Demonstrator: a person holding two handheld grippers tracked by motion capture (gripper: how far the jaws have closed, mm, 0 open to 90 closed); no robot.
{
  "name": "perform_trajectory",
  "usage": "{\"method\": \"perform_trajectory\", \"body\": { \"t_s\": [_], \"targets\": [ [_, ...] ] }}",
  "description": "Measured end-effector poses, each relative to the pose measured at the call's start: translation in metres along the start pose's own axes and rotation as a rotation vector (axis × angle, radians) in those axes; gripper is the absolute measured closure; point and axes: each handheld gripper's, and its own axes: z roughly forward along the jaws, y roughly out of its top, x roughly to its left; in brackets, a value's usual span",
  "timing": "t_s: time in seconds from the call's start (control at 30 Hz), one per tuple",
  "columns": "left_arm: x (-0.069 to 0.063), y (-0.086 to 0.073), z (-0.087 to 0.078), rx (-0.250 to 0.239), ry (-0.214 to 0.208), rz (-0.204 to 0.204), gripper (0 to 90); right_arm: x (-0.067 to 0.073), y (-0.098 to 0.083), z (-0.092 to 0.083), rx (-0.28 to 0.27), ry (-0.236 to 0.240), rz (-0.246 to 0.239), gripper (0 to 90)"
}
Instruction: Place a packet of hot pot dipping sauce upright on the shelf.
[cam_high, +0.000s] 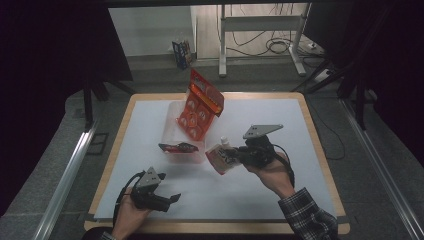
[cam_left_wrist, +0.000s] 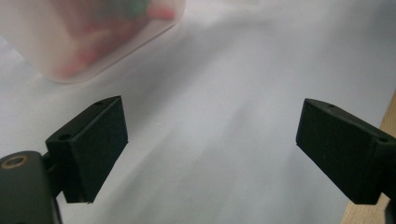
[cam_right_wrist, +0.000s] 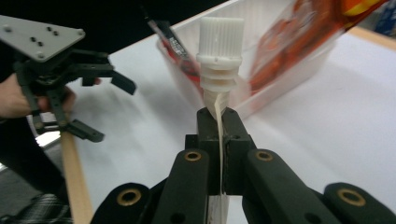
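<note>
My right jaws (cam_right_wrist: 219, 122) are clamped on a spouted pouch (cam_high: 221, 158) just below its white cap (cam_right_wrist: 221, 46), held above the worktop (cam_high: 280, 195) beside the clear bin (cam_right_wrist: 285, 84). That thin seam grip could let the pouch swing or slip. My left jaws (cam_left_wrist: 210, 149) stand apart, empty.

The high view looks forward and down from above the person's side onto the whole white-topped table (cam_high: 280, 195). The left gripper view sits low, close over that surface, facing a blurred, probably translucent white plastic bin (cam_left_wrist: 88, 42). The right gripper view looks level along its jaws; it shares this bin (cam_right_wrist: 280, 88) with both others.
</note>
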Motion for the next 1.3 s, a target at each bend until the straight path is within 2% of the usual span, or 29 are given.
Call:
{"method": "perform_trajectory", "body": {
  "t_s": [0.03, 0.2, 0.47, 0.67, 0.93, 1.13, 1.23, 1.3],
  "targets": [
    [0.0, 0.0, 0.0, 0.002, -0.001, 0.0, 8.5, -0.002, 0.003, -0.005, -0.01, -0.017, -0.004, 88.2],
    [0.0, 0.0, 0.001, 0.011, 0.002, 0.001, 8.0, -0.008, 0.01, -0.011, -0.048, -0.028, 0.001, 88.2],
    [0.0, 0.0, 0.003, 0.031, 0.002, 0.01, 7.1, -0.018, 0.027, -0.003, -0.096, -0.027, 0.0, 88.2],
    [0.0, 0.0, 0.004, 0.04, -0.003, 0.014, 6.9, -0.022, 0.042, 0.01, -0.135, -0.009, -0.006, 88.2],
    [-0.001, -0.001, 0.004, 0.049, -0.007, 0.02, 6.9, -0.022, 0.058, 0.035, -0.141, 0.001, -0.039, 88.2],
    [-0.001, -0.001, 0.004, 0.051, -0.011, 0.02, 6.9, -0.021, 0.063, 0.049, -0.143, 0.007, -0.06, 88.2],
    [-0.001, -0.001, 0.004, 0.053, -0.013, 0.02, 6.8, -0.022, 0.064, 0.056, -0.14, 0.02, -0.06, 88.2],
    [-0.001, -0.001, 0.004, 0.055, -0.013, 0.021, 6.8, -0.022, 0.063, 0.063, -0.135, 0.045, -0.062, 88.2]
  ]
}}
